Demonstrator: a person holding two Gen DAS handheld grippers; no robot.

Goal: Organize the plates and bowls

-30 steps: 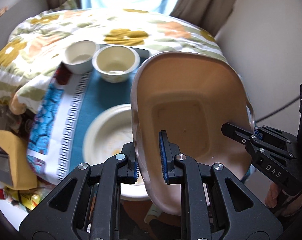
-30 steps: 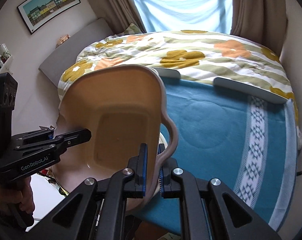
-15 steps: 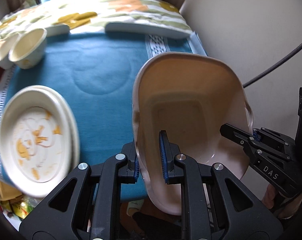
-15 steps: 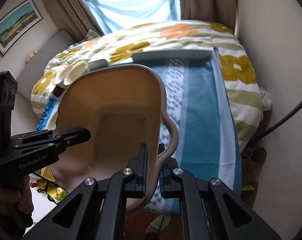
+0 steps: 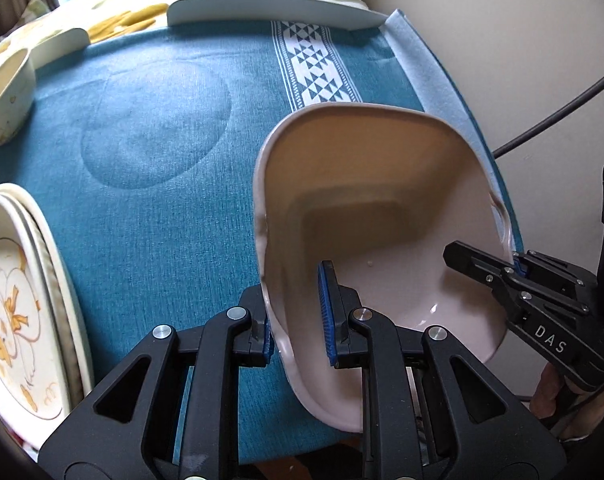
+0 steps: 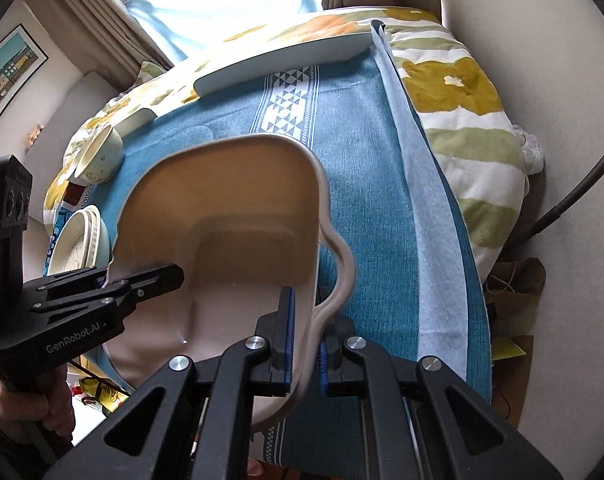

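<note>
Landmark: teal cloth with a white patterned band, spread over a flowered quilt.
Dish: beige square dish with wavy side handles, held tilted above the cloth's right part, hollow facing the cameras.
Left gripper: clenched on the dish's left rim, one blue pad inside, one outside.
Right gripper: clamped on the opposite rim beside the wavy handle.
Plates: stacked duck-print plates on the cloth's left edge, well apart from the dish.
Bowls: cream bowls at the cloth's far-left corner.
</note>
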